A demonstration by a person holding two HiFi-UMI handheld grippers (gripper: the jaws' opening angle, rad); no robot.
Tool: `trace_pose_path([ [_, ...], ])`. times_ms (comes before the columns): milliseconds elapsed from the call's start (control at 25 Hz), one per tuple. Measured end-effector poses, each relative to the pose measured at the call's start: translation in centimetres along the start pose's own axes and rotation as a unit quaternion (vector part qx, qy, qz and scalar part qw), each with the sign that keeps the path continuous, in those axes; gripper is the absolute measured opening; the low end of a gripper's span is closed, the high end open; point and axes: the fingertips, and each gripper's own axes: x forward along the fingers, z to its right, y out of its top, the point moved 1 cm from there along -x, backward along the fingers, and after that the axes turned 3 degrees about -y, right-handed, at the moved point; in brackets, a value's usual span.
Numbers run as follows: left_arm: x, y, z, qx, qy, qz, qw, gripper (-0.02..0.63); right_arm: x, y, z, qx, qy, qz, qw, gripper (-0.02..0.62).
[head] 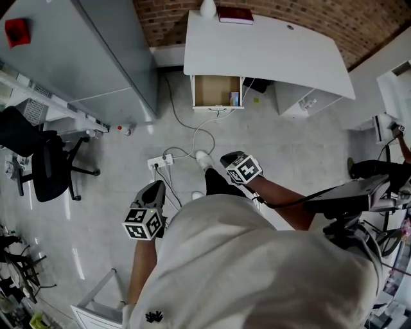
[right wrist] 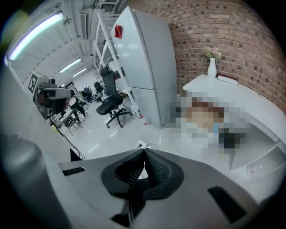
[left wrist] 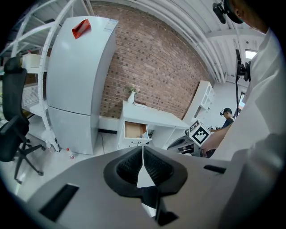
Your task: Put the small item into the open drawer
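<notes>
Both claws are pinched fully shut with nothing in them: left gripper, right gripper. The person stands well back from the white desk. The open drawer is far ahead. A small bluish item sits at its right end, probably standing upright with its long axis vertical, but it's tiny. If so, the next move is just shutting the drawer.

A big grey fridge stood far on the left, with a small bottle on the floor beside it. A black chair was nearer, on the left. A white vase and a red book sat on the white desk by the brick wall. A power strip lay on the floor.
</notes>
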Motion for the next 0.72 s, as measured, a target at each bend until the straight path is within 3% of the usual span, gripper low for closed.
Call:
trace_pose_path([
  [200,-0.1,-1.6,1.4,0.006,-0.006,0.0,1.0,0.029,-1.0,-1.0,-2.0,-0.014,0.016,0.014,1.0,0.029],
  [720,-0.4,-2.2,2.9,0.022,-0.026,-0.002,0.9994,0.029,-3.4,-1.5,-3.3,-0.015,0.007,0.025,1.0,0.029],
])
